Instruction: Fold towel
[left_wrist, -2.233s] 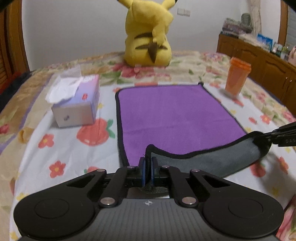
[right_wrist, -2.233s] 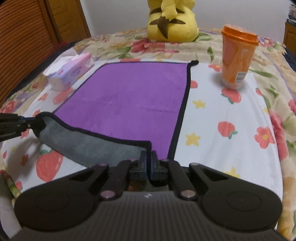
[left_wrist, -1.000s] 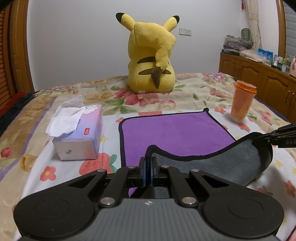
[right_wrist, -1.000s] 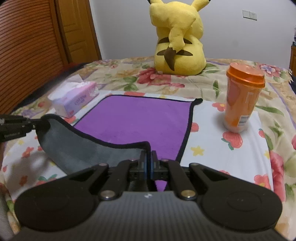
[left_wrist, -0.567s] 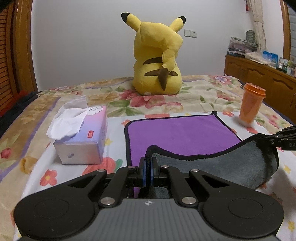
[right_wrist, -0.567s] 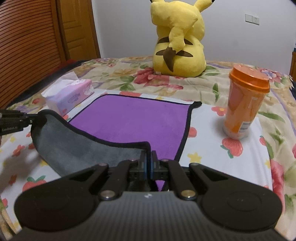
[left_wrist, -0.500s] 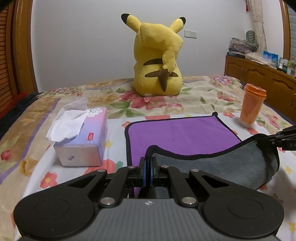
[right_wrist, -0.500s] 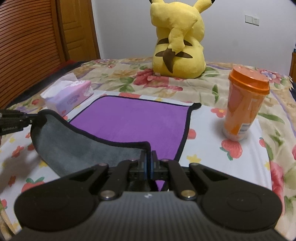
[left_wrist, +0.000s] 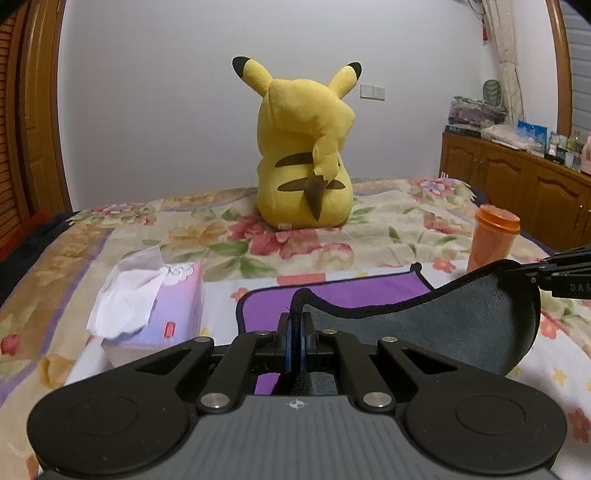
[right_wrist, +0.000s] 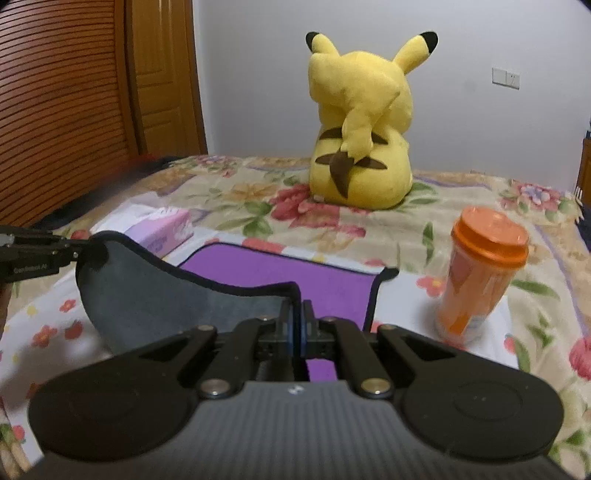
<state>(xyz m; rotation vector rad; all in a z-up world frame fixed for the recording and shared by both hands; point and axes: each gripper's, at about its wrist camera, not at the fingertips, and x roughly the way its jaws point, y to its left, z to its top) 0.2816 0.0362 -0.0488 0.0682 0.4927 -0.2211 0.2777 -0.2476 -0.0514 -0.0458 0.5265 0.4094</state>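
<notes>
Towel (left_wrist: 461, 317) hangs lifted between my left gripper (left_wrist: 295, 341) and right gripper (right_wrist: 296, 325), each clamped on a corner; far edge probably flat on the bedspread (left_wrist: 207, 236).

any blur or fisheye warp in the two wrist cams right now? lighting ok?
Left wrist: sharp; door frame bows strongly at the edge; dim warm indoor light, no glare; towel and left gripper crisp. Right wrist: softer, tissue box and left edge smeared; orange cup slightly blurred; corners vignetted black.
</notes>
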